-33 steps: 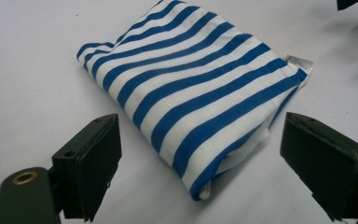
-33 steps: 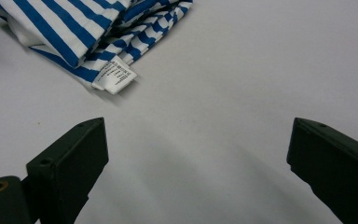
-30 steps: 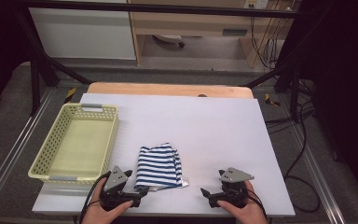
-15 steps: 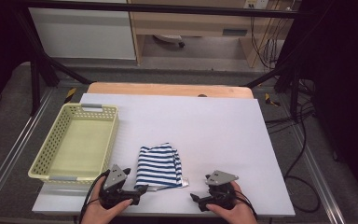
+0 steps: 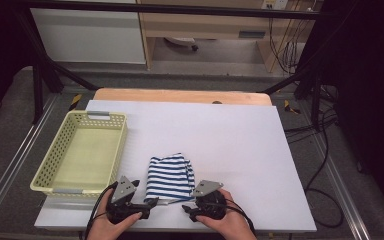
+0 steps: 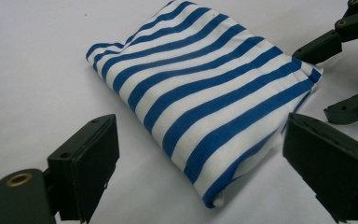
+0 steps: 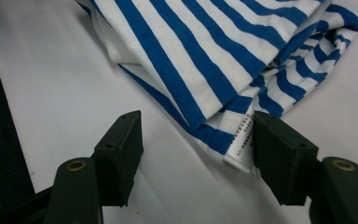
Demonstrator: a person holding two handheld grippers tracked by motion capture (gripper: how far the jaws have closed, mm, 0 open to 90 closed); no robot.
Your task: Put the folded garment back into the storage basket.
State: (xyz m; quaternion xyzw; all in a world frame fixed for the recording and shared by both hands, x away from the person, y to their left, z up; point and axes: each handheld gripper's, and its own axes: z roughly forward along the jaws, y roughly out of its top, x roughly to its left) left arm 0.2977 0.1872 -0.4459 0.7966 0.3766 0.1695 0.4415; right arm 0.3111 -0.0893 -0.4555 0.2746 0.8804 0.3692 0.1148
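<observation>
A folded blue-and-white striped cloth (image 5: 170, 177) lies on the white table (image 5: 240, 145) near the front edge. My left gripper (image 5: 152, 202) sits at its left front, open wide. In the left gripper view the cloth's near corner (image 6: 205, 88) lies between the jaws of the left gripper (image 6: 203, 140), untouched. My right gripper (image 5: 186, 210) sits at the cloth's right front corner. Its jaws have just been closing and stand partly open. In the right gripper view a cloth corner (image 7: 205, 51) with a white label (image 7: 242, 140) lies between the jaws of the right gripper (image 7: 198, 135), close to the right jaw.
An empty yellow-green plastic basket (image 5: 80, 155) stands on the table's left side. A wooden board edge (image 5: 180, 95) runs along the far side. Cables (image 5: 325, 165) hang off the right of the table.
The right hand has slid left across the front edge to the cloth's corner, and its jaws have narrowed. The left hand and the cloth have stayed put.
</observation>
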